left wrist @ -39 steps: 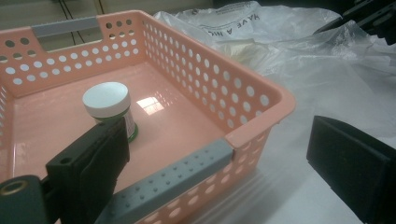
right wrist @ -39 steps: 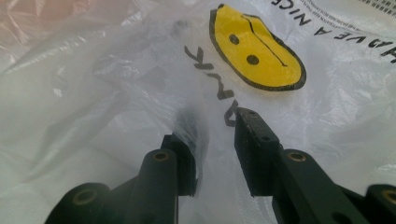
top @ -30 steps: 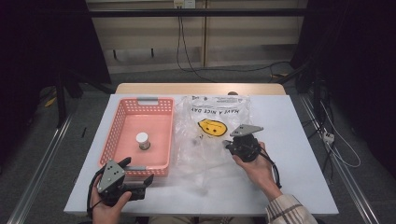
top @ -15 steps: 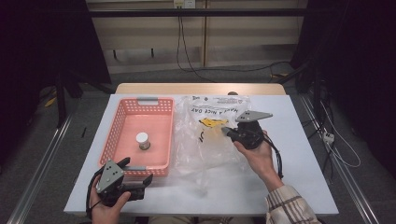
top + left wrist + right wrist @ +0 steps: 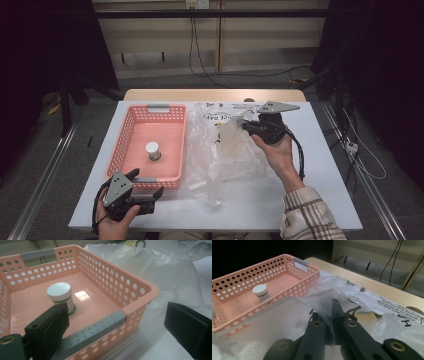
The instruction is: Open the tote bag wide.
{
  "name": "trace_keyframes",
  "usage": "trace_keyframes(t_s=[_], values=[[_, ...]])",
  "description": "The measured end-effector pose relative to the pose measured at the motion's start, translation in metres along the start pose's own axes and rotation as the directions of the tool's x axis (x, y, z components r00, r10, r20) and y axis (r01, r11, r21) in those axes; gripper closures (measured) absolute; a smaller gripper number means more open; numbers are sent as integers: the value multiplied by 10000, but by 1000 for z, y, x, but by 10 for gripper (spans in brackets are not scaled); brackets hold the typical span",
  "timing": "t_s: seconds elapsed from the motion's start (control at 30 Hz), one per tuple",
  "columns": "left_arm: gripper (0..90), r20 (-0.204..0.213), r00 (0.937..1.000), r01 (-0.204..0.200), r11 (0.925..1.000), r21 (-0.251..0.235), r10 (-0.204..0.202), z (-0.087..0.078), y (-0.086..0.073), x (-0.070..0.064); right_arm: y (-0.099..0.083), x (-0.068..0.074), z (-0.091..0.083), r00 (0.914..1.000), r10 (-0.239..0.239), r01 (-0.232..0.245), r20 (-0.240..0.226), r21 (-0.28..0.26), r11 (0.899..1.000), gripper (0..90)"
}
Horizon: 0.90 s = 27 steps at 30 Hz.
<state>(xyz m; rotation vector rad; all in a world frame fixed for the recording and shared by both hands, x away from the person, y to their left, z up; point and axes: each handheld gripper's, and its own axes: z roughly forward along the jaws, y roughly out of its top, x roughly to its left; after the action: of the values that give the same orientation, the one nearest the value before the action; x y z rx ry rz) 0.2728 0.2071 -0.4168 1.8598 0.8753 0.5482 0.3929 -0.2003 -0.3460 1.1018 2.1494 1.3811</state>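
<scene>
- Pink perforated basket (image 5: 131,150), grey handles at both ends: on white table (image 5: 325,165), left half; also seen in left gripper view (image 5: 140,290) and right gripper view (image 5: 242,280).
- Small white-lidded jar (image 5: 152,150): upright on basket floor, apart from the walls (image 5: 61,296) (image 5: 261,293).
- Clear plastic bag (image 5: 225,155), printed lettering at far end: crumpled just right of basket, touching its side.
- Right gripper (image 5: 248,125): raised over bag's far end, jaws pressed together, pinching a fold of the bag film (image 5: 329,315).
- Left gripper (image 5: 147,187): held at table's near edge by basket's near corner, jaws spread wide, holding nothing (image 5: 120,322).
</scene>
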Motion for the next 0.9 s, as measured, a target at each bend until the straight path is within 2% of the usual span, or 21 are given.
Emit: trace_keyframes(t_s=[0.2, 0.3, 0.43, 0.67, 0.8, 0.9], values=[[56, 6, 10000, -34, 10000, 5, 34, -1, -1, 1, 5, -5, 3, 9999, 115, -115, -26, -278, 9995, 900], [57, 43, 10000, 15, 10000, -28, -15, -2, -1, 2, 7, -4, 3, 10000, 24, -23, 16, -393, 9992, 900], [71, 316, 9995, 65, 10000, -32, -64, -3, 0, 3, 10, -6, 0, 10000, -29, 33, 58, -571, 9984, 900], [71, 192, 9996, 214, 9997, -155, -211, -3, 3, 4, 8, -7, -4, 10000, -91, 88, -35, -546, 9985, 900], [71, 266, 9996, 94, 9998, -147, -90, -7, 12, 13, 8, -6, -4, 9999, -147, 143, -80, -528, 9985, 900], [69, -59, 9993, 355, 9985, -423, -358, -12, 18, 23, 7, -5, -3, 9997, -189, 183, -132, -472, 9987, 900]])
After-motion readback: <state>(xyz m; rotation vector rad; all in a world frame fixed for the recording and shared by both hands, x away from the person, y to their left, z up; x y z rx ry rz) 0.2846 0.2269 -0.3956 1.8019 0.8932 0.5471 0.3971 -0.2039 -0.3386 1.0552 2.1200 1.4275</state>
